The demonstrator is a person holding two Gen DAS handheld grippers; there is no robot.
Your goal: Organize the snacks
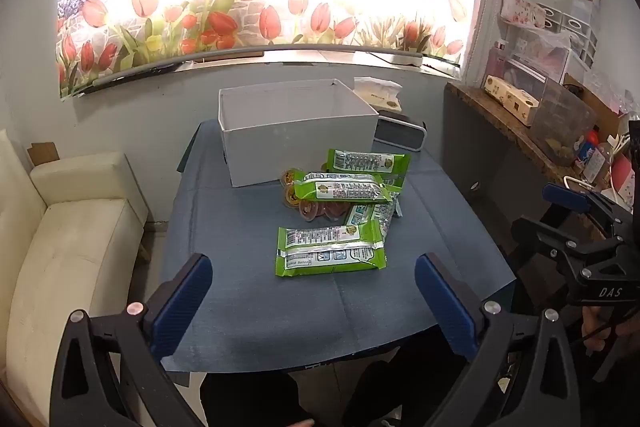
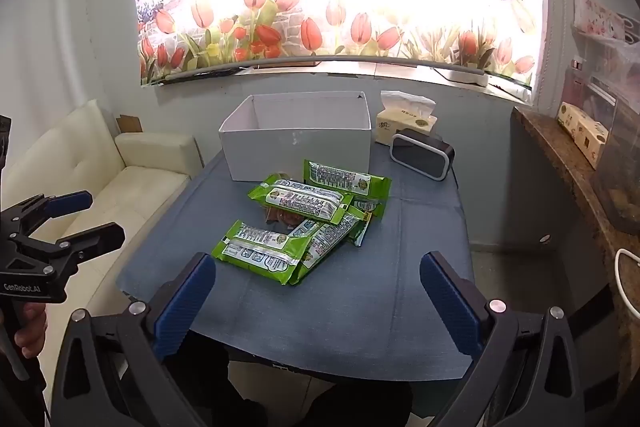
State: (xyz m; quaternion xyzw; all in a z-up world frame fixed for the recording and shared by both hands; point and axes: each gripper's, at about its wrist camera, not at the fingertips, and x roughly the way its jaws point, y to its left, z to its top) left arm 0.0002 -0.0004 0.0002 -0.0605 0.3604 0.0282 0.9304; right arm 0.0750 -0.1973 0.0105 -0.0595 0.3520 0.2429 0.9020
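Several green snack packs (image 1: 332, 247) (image 2: 264, 247) lie in a loose pile on the blue cloth of the table (image 1: 256, 299) (image 2: 400, 287). Small round jelly cups (image 1: 294, 189) sit partly under the packs. Behind the pile stands an open white box (image 1: 292, 131) (image 2: 296, 139). My left gripper (image 1: 314, 291) hovers open above the table's near edge, short of the nearest pack. My right gripper (image 2: 318, 295) is open too, just in front of the pile. Nothing is between either pair of fingers. Each gripper shows in the other's view, the right one (image 1: 560, 211) and the left one (image 2: 92, 215).
A tissue pack (image 2: 404, 119) and a small black clock (image 2: 422, 155) stand to the right of the box. A cream sofa (image 1: 68, 235) lies left of the table. A cluttered stone counter (image 1: 532, 139) runs along the right. A tulip-printed blind (image 1: 240, 19) hangs behind.
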